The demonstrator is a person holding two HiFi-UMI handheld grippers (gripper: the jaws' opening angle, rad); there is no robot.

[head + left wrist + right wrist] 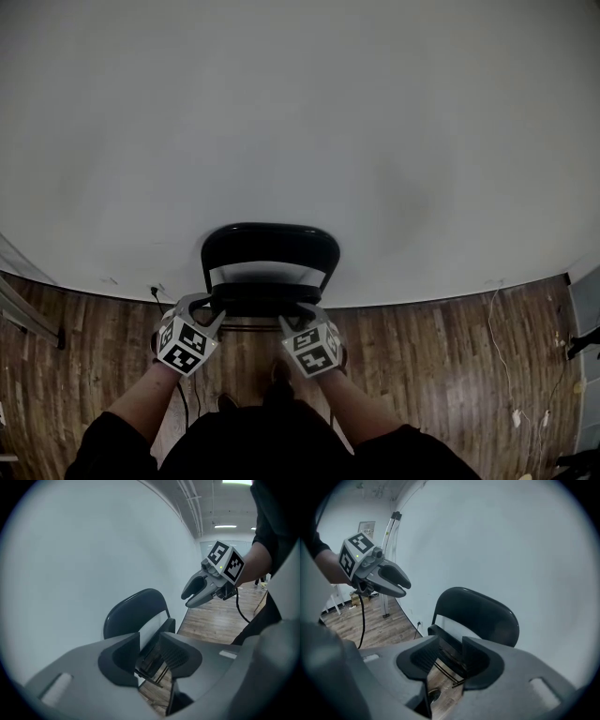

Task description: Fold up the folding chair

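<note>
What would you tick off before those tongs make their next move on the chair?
1. Chair in view, facing the person: ok.
2. Seat down, not yet folded: ok.
3. Left tongs empty: ok, apart with nothing between them.
4. Right tongs empty: ok, apart with nothing between them.
5. Tongs gripping the seat: not ok, neither touches it.
6. Gap between chair and wall: cannot tell.
</note>
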